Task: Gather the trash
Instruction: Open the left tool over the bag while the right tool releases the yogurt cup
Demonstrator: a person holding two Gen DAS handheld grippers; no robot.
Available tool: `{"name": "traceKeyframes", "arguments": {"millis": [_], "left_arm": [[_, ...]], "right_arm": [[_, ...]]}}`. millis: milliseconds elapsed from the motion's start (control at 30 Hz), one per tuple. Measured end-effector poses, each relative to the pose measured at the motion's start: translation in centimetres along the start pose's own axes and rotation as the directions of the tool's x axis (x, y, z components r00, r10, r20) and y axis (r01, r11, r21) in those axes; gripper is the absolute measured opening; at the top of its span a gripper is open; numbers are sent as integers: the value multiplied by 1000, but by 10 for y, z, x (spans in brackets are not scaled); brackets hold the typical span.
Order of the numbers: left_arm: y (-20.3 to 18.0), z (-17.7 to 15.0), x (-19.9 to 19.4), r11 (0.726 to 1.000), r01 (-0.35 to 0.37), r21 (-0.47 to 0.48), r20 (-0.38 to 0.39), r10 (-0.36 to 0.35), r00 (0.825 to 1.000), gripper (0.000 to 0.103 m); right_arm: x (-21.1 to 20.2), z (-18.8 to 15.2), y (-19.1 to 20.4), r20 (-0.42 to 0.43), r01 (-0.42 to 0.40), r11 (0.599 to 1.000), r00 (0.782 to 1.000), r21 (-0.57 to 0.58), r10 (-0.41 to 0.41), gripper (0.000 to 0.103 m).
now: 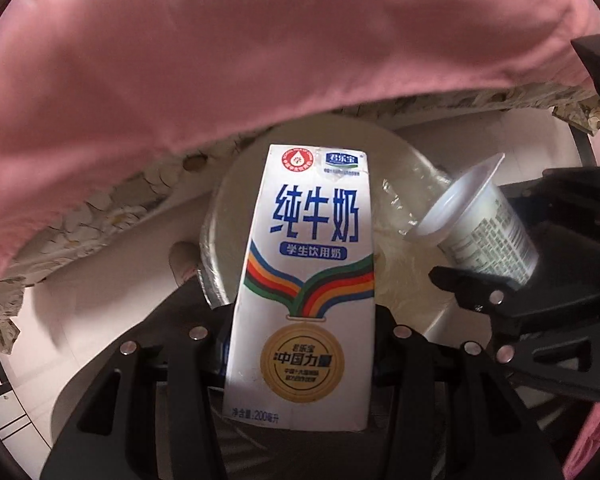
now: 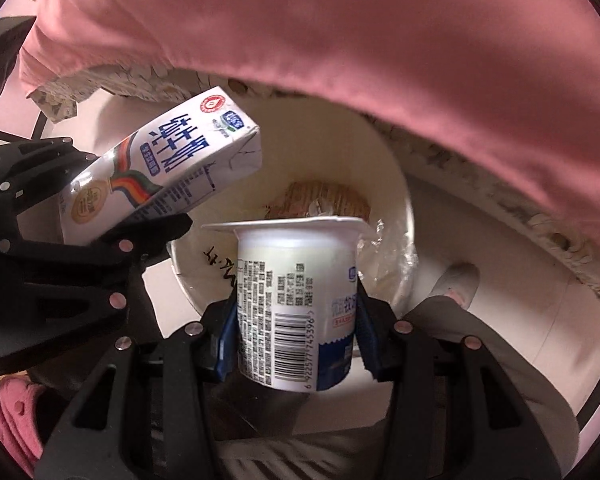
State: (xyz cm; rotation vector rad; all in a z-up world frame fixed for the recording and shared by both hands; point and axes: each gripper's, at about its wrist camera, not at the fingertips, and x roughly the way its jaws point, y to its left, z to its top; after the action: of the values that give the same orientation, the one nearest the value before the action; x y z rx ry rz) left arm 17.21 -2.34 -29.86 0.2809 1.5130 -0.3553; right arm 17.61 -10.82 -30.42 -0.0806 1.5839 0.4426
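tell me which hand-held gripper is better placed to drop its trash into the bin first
Probably the right: its yogurt cup hangs directly over the open white bin. The left one's milk carton sits nearer the bin's rim, so it looks less centred.

- Our left gripper (image 1: 300, 320) points steeply downward, its black jaws clamped on the sides of a milk carton (image 1: 308, 264).
- Our right gripper (image 2: 296, 320), just beside it, pinches a yogurt cup (image 2: 296, 300) between blue pads (image 2: 370, 340).

Both wrist cameras look steeply down, close above one white bin (image 1: 236, 184) (image 2: 388, 184) — each seeing the other's gripper.
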Motion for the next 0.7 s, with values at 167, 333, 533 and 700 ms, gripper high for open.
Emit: {"name": "traceKeyframes", "arguments": {"millis": [167, 333, 533, 700], "left_arm": [[5, 7, 29, 998, 21, -51, -51, -24, 998, 49], [16, 12, 53, 994, 40, -98, -89, -49, 995, 49], [21, 14, 77, 989, 58, -137, -130, -76, 989, 49], [26, 10, 76, 986, 64, -156, -132, -85, 988, 49]], "right_arm": [[30, 3, -5, -51, -10, 1000, 999, 23, 11, 50], [52, 7, -9, -77, 2, 999, 997, 38, 1, 50], [72, 8, -11, -110, 32, 999, 993, 1, -32, 50], [91, 7, -15, -158, -12, 1000, 987, 17, 14, 51]]}}
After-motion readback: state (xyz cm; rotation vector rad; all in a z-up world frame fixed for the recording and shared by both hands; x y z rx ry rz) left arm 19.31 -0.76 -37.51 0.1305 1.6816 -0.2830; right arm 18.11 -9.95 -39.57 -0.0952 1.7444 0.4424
